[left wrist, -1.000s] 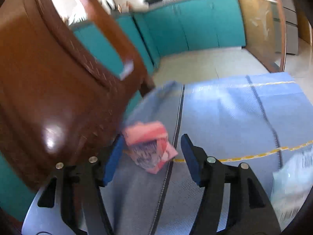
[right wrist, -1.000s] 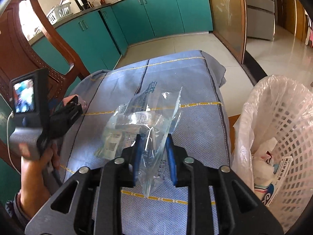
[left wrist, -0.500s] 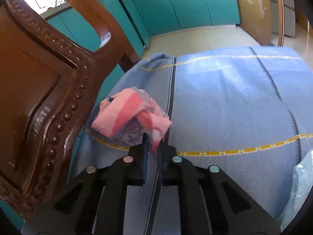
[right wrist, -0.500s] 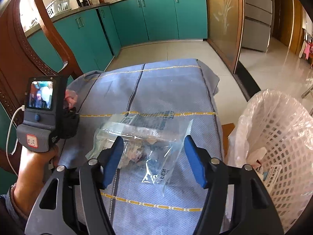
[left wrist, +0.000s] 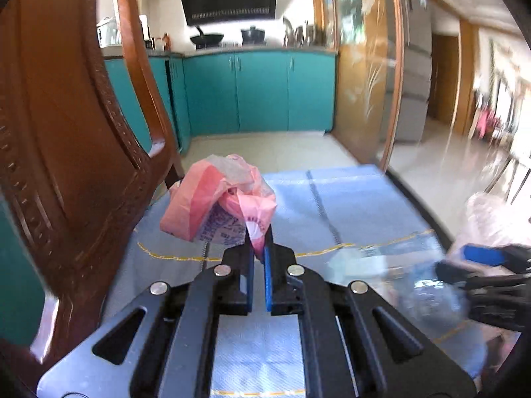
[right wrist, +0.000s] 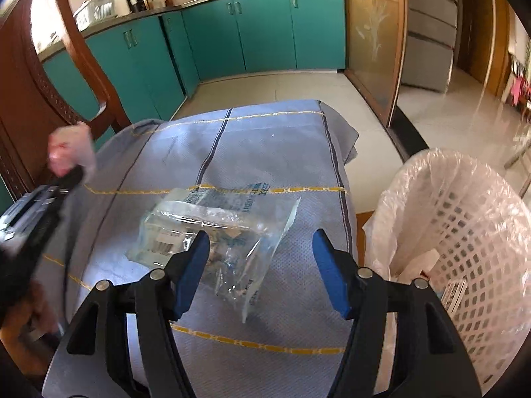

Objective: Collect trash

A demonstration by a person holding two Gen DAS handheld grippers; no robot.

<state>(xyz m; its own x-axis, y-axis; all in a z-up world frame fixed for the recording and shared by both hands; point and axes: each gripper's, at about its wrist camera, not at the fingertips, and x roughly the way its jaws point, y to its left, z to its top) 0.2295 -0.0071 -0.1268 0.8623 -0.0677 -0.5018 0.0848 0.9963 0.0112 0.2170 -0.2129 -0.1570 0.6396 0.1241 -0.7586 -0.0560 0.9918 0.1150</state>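
My left gripper (left wrist: 258,244) is shut on a crumpled pink plastic wrapper (left wrist: 217,204) and holds it lifted above the blue tablecloth (left wrist: 351,205). The wrapper also shows in the right wrist view (right wrist: 68,154), at the far left. A clear plastic bag (right wrist: 212,229) with small items inside lies flat on the cloth. My right gripper (right wrist: 262,260) is open and empty just above the bag's near end. A white lattice basket (right wrist: 464,229) lined with a plastic bag stands to the right of the table, with some trash inside.
A carved wooden chair (left wrist: 76,152) stands close on the left. Teal kitchen cabinets (right wrist: 252,30) and tiled floor (right wrist: 275,86) lie beyond the table's far edge. The right gripper shows blurred at the right of the left wrist view (left wrist: 488,275).
My left gripper closed on the pink wrapper and lifted it off the cloth. My right gripper let go of the clear bag, opened, and the bag now lies flat.
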